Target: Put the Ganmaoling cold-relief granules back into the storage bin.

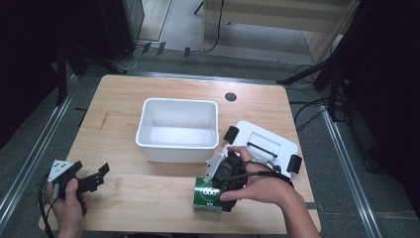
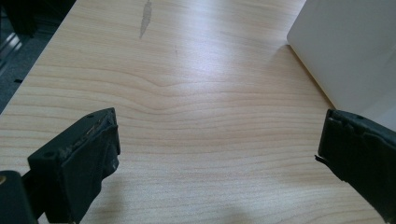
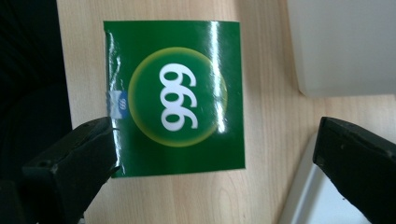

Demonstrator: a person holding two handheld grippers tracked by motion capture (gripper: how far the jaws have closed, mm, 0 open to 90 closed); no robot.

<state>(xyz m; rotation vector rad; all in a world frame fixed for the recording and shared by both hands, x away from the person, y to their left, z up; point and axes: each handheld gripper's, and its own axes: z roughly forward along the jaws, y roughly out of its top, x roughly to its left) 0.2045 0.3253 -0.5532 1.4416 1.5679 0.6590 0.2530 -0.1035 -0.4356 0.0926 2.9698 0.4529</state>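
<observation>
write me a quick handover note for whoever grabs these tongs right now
Right tongs: open, poised over the green box, jaws on either side, not yet closed.
Left tongs: open, idle over bare table near the front left corner.
Green box lies flat near the front edge, in front of the white bin. Bin lid lies to the bin's right.
Done: nothing in the bin.
Probably left: grip the box, put it in the bin.

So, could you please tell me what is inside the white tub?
The white tub looks empty: its bare white floor and far walls show in the high view. The strip of floor just behind its near wall is hidden by that wall.
</observation>
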